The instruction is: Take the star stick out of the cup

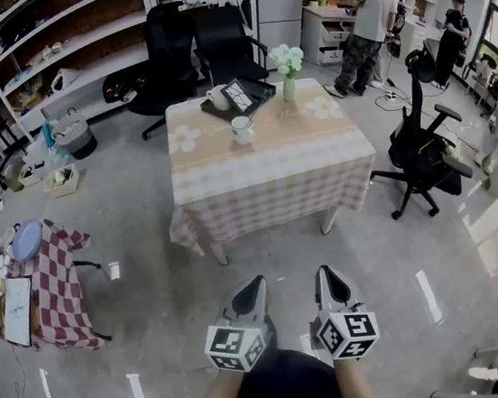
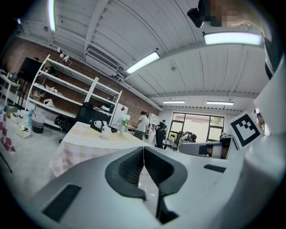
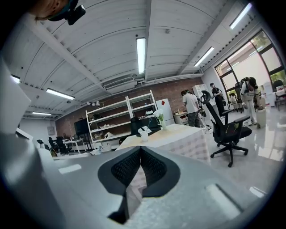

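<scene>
A white cup (image 1: 242, 130) stands on the table with the checked cloth (image 1: 273, 177), toward its far side; it also shows small in the left gripper view (image 2: 106, 131) and the right gripper view (image 3: 143, 135). The star stick is too small to make out. Both grippers hover over the floor well short of the table's near edge, pointing at it. My left gripper (image 1: 257, 281) is shut with nothing between its pads (image 2: 143, 148). My right gripper (image 1: 323, 271) beside it is shut and empty too (image 3: 140, 148).
A vase of white flowers (image 1: 287, 72) and a dark tray with a teapot (image 1: 234, 98) sit behind the cup. Black office chairs stand right of the table (image 1: 421, 157) and behind it (image 1: 198, 50). A small red-checked table (image 1: 55, 283) is at left. People stand at the far right.
</scene>
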The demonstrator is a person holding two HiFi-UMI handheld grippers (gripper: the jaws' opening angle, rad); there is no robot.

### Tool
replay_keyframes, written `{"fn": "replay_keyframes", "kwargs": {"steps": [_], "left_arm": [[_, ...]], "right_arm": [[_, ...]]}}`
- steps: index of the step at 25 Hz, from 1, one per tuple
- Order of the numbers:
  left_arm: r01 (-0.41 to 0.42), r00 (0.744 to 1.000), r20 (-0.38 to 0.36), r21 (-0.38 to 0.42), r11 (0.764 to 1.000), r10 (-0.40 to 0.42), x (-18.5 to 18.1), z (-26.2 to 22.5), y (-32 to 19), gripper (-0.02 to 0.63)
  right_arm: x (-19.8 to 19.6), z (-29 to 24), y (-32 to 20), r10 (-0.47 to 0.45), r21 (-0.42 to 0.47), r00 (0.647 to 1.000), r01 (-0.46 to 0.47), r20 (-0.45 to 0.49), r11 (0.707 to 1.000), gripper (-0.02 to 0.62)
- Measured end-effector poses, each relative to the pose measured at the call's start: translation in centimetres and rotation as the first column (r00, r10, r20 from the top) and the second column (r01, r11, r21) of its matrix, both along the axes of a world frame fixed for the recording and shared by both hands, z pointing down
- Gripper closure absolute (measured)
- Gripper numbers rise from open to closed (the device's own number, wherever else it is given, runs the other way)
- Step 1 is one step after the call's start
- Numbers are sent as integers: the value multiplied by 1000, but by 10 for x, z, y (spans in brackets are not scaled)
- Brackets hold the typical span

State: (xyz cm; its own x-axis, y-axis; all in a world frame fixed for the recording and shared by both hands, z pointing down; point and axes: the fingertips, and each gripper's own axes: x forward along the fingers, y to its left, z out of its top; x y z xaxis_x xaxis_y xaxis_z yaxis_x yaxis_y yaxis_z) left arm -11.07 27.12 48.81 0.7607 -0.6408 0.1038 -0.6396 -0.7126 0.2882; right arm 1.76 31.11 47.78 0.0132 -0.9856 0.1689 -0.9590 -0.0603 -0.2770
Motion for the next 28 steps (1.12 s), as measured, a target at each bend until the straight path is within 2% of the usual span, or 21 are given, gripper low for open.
{"fn": "replay_keyframes", "kwargs": {"steps": [12,28], "left_arm": [[8,1000,16,-21,1000,-8,24,6,-59,595],[-11,1000,27,-34,999,12,55,-4,-166,595]], "right_arm": [[14,0,-65,-40,-15,999,40,7,999,591],[53,-7,-166,-3,-23,1000,3,26,1000,591]]}}
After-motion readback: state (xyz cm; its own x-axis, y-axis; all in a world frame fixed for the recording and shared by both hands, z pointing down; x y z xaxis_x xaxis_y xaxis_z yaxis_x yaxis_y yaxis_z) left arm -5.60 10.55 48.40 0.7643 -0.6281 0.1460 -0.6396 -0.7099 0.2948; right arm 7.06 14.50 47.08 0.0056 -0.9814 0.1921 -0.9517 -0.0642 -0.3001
